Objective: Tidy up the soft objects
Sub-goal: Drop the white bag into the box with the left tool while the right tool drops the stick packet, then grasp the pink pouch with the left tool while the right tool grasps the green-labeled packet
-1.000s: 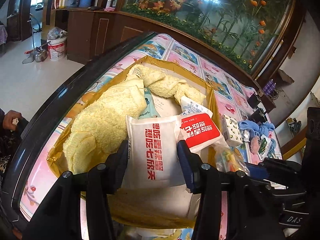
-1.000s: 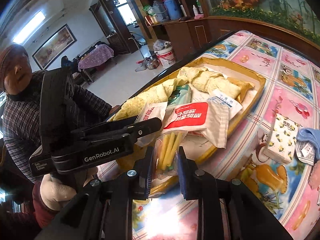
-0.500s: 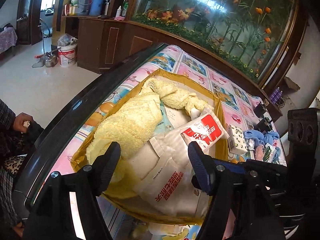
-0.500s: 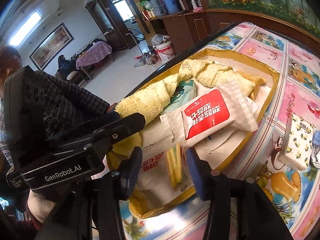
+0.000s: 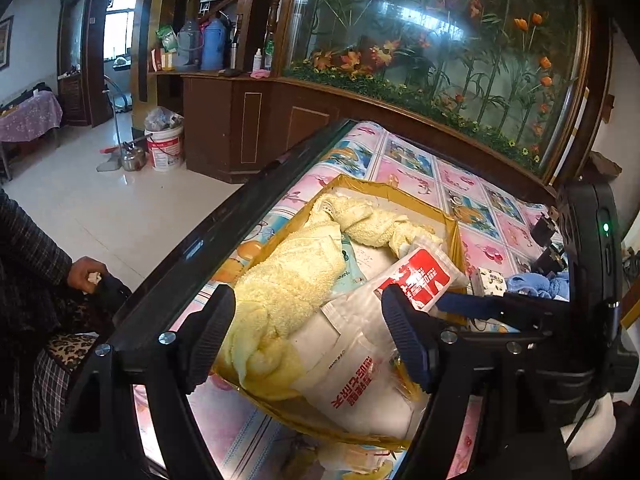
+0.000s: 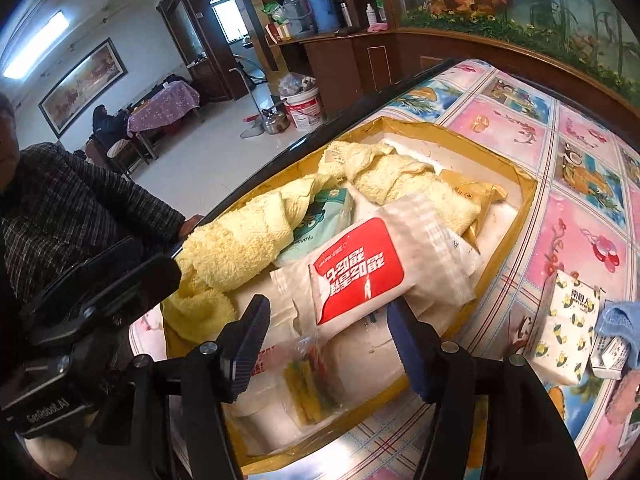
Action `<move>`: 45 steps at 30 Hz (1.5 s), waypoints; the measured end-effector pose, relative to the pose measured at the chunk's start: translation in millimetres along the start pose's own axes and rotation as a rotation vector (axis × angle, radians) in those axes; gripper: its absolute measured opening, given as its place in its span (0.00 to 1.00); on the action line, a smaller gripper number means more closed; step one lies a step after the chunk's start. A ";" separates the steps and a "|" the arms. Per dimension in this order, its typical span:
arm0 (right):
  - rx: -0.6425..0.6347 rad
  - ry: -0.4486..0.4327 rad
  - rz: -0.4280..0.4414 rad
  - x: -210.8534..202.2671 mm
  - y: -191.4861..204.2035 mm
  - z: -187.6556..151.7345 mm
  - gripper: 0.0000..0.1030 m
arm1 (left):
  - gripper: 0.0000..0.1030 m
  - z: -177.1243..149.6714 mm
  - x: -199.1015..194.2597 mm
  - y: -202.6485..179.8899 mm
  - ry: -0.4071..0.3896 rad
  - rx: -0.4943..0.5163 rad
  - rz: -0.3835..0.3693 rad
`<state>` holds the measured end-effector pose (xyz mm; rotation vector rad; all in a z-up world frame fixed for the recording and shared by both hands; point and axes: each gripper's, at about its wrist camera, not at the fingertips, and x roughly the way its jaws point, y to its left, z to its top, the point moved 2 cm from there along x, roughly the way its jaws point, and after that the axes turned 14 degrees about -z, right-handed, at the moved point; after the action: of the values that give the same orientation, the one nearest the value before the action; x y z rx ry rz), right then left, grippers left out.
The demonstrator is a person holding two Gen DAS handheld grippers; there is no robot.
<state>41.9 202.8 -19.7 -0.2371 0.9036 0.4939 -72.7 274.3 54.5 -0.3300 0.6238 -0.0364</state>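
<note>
Both hand-held grippers [image 5: 308, 338] [image 6: 330, 350] released — "GenRobot.AI" legible.

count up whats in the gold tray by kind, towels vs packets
yellow towel: 1, possibly two lying end to end
red-label packet: 1
white packet with red print: 1
teal packet: 1
clear bag of yellow sticks: 1
gold packet: 1
total in the gold tray: 6, as far as shows; more may lie hidden underneath

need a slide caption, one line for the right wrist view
Open right hand-held gripper above a gold tray holding a yellow towel and a red-label packet.
</note>
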 end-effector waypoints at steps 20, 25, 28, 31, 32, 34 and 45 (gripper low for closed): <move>0.230 -0.109 -0.076 -89.0 -108.0 -76.2 0.77 | 0.74 -2.0 -19.7 -51.3 -0.012 0.181 0.097; 0.317 -0.110 -0.122 -105.1 -150.9 -107.3 0.77 | 0.74 -5.8 -19.5 -74.3 0.005 0.226 0.081; 0.372 -0.120 -0.146 -116.6 -178.7 -126.7 0.77 | 0.74 -9.8 -18.0 -90.7 0.026 0.257 0.057; 0.421 -0.134 -0.189 -128.8 -208.6 -147.1 0.78 | 0.75 -14.1 -18.0 -106.0 0.050 0.288 0.022; 0.439 -0.137 -0.212 -132.5 -218.3 -154.3 0.79 | 0.79 -15.7 -17.7 -111.0 0.058 0.293 0.006; 0.482 -0.138 -0.254 -140.0 -239.8 -168.8 0.81 | 0.80 -18.7 -15.1 -120.4 0.084 0.291 -0.053; 0.562 -0.141 -0.365 -146.6 -290.9 -190.0 0.82 | 0.80 -31.1 54.2 -189.5 0.335 0.251 -0.351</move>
<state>-18.5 -169.5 -19.6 0.1448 0.8044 -0.0893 -34.2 78.5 59.6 -0.1869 0.8770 -0.5110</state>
